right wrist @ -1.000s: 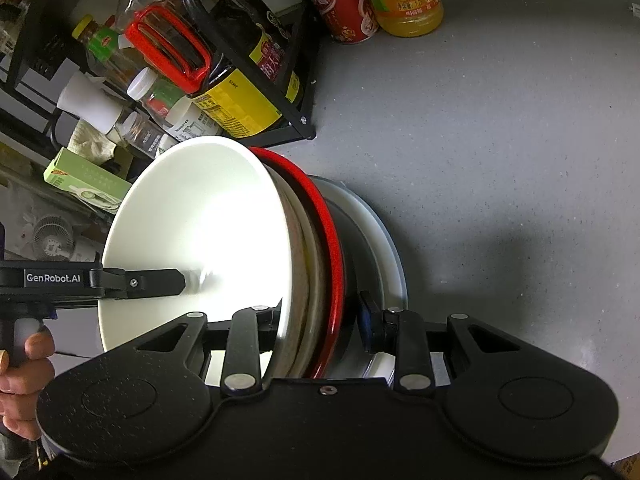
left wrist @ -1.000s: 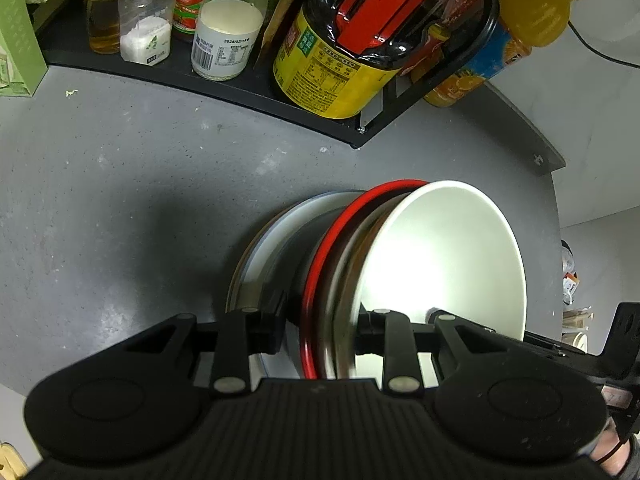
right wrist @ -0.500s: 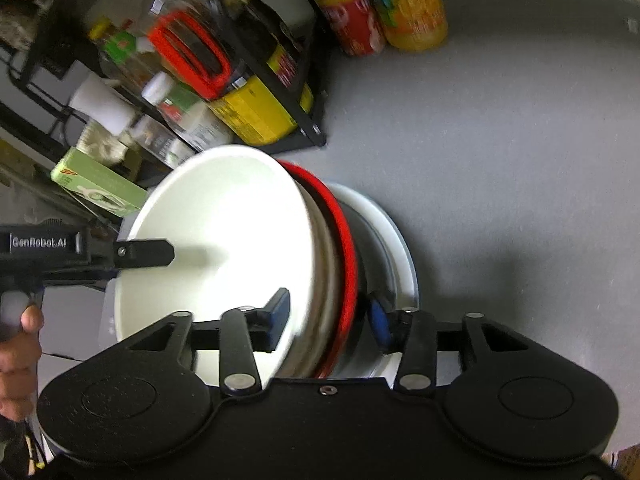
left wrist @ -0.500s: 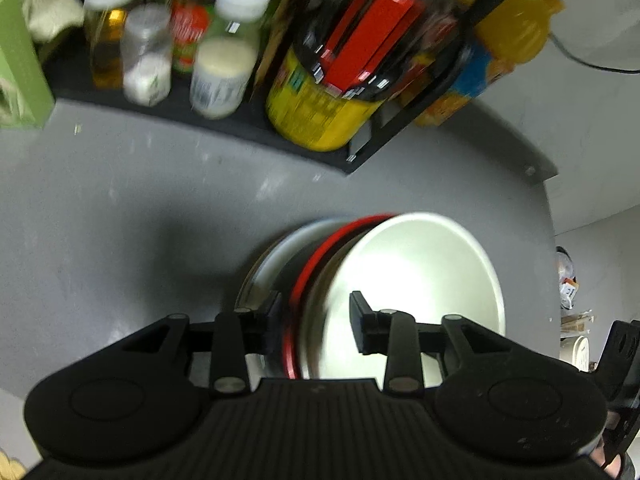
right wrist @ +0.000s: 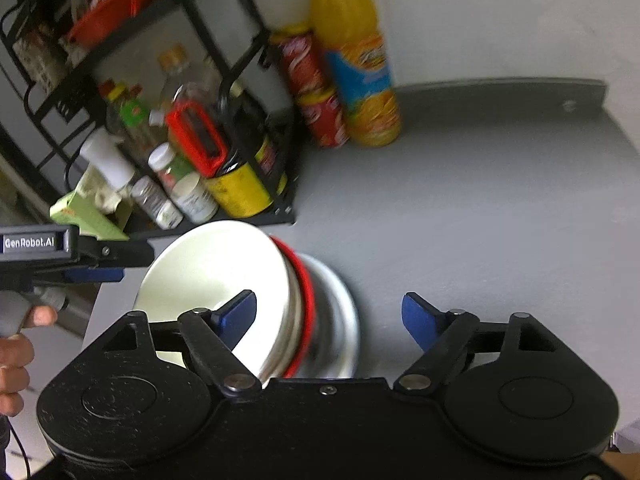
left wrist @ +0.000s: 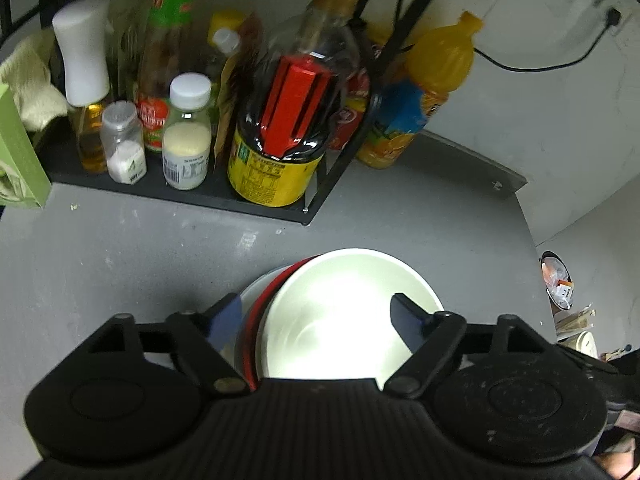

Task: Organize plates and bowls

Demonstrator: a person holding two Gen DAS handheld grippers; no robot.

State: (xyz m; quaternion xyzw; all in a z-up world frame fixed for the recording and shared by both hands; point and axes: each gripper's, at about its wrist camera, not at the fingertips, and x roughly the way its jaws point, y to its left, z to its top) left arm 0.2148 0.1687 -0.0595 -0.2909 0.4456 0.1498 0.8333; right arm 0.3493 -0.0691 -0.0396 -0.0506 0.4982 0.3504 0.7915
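Observation:
A stack of dishes rests on the grey counter [left wrist: 120, 256]. A white bowl [left wrist: 348, 312] is on top, nested in a red-rimmed bowl [left wrist: 260, 320] that sits on a white plate [left wrist: 250, 292]. My left gripper [left wrist: 316, 320] hovers open above the stack with its blue-padded fingers spread on either side of it, touching nothing. In the right wrist view the same white bowl [right wrist: 216, 268], red-rimmed bowl [right wrist: 304, 280] and plate [right wrist: 340, 312] lie below my right gripper [right wrist: 328, 314], which is also open and holds nothing. The left gripper [right wrist: 120, 264] shows at the left, held by a hand [right wrist: 16, 344].
A black wire rack [left wrist: 200, 200] with several condiment bottles stands just behind the stack, including a big dark soy bottle [left wrist: 288, 128]. An orange juice bottle [right wrist: 356, 64] and red cans [right wrist: 316, 96] stand by the wall. A green box [left wrist: 16, 152] sits at the left. The counter ends at the right edge [left wrist: 532, 240].
Both grippers were shut on the rims of the stack; now both have opened and pulled back and up. The stack stays on the counter.

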